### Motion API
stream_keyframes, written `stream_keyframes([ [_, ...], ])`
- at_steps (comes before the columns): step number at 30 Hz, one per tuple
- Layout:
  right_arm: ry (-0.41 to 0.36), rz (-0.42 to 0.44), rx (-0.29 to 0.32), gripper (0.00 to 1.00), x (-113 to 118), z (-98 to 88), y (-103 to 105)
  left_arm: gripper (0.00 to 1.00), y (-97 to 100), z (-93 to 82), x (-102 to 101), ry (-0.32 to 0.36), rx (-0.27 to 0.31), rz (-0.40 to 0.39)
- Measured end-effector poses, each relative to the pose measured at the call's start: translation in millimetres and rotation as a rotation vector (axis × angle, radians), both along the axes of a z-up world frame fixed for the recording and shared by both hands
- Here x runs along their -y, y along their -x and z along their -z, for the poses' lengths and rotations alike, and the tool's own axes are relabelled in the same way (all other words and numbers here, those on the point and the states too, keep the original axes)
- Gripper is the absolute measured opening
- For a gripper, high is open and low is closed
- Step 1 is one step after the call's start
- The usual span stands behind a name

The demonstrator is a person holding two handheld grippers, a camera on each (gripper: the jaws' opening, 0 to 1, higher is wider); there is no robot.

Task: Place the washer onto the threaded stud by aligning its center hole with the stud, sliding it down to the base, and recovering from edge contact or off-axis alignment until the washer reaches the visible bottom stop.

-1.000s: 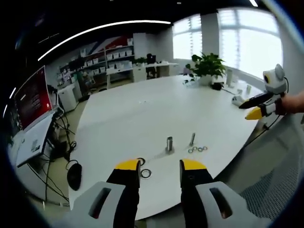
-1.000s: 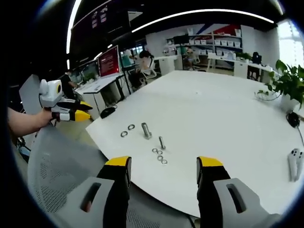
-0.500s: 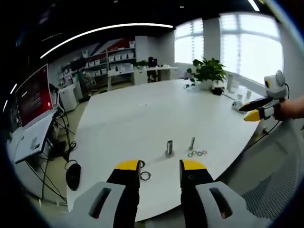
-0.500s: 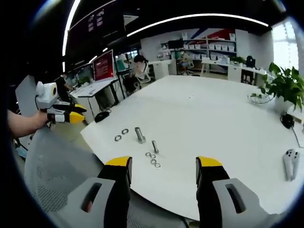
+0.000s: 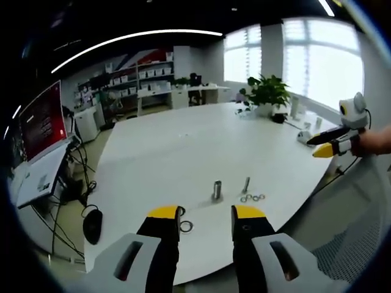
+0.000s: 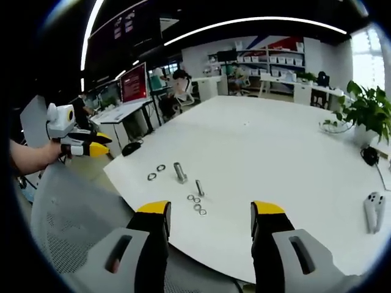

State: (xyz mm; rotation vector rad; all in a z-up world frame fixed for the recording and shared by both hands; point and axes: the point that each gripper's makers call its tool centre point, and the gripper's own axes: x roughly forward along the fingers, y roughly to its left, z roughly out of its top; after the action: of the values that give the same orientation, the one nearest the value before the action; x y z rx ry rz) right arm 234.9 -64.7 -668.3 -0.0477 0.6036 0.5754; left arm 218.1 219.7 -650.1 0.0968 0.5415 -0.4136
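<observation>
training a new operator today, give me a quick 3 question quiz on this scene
1. True or false: the right gripper is shut on a washer.
2. How many loose washers lie in the cluster beside the thinner stud? A) one B) three C) six
3. What stands at the far side of the white table, near the windows?

Key: 1. False; its jaws stand apart, holding nothing. 2. B. 3. A potted plant.
</observation>
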Motion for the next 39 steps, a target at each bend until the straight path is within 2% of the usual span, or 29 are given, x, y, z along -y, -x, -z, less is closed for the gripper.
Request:
stream_keyframes([
  [2, -0.004, 0.002, -0.005, 0.55, 0.1, 0.4, 0.4, 0.31, 0.4, 2.4, 1.4, 0.010, -0.015, 0.006],
  [4, -0.005, 0.001, -0.003, 0.55, -0.1, -0.3, 0.3, 0.31, 4.3, 4.8, 11.2, 0.036, -0.042, 0.049],
  [7, -0.003, -0.009, -0.002, 0.55, -1.1, 0.0, 0.9, 0.31, 4.7, 2.3, 14.5, 0.011, -0.019, 0.063],
  [10, -0.008, -0.010, -0.007, 0.55, -1.6, 0.5, 1.3, 0.31, 5.8, 3.2, 15.1, -0.002, -0.022, 0.067],
  [12, -0.026, -0.022, -0.012, 0.55, -4.9, -0.1, 2.3, 0.31, 4.8, 3.6, 13.9, -0.004, -0.023, 0.067],
  [15, -0.010, -0.035, -0.016, 0.55, -6.0, 2.1, 3.1, 0.32, 4.0, 1.5, 13.1, 0.006, -0.016, 0.057],
  [22, -0.022, -0.040, -0.013, 0.55, -7.3, 0.3, 3.7, 0.33, 3.6, 5.8, 14.2, 0.003, -0.042, 0.062],
  [25, -0.027, -0.043, -0.022, 0.55, -8.1, 1.5, 4.3, 0.32, 4.4, 8.2, 14.3, -0.001, -0.071, 0.060],
  [27, -0.027, -0.047, -0.023, 0.55, -8.8, 1.5, 5.0, 0.30, 3.2, 3.7, 14.8, -0.018, -0.051, 0.069],
  [31, -0.029, -0.051, -0.022, 0.55, -9.8, 1.1, 5.4, 0.32, 0.6, 3.5, 16.8, -0.021, -0.075, 0.071],
  [39, -0.053, -0.051, -0.018, 0.56, -12.1, -1.8, 5.4, 0.37, -8.1, 0.5, 30.0, -0.047, -0.056, 0.090],
])
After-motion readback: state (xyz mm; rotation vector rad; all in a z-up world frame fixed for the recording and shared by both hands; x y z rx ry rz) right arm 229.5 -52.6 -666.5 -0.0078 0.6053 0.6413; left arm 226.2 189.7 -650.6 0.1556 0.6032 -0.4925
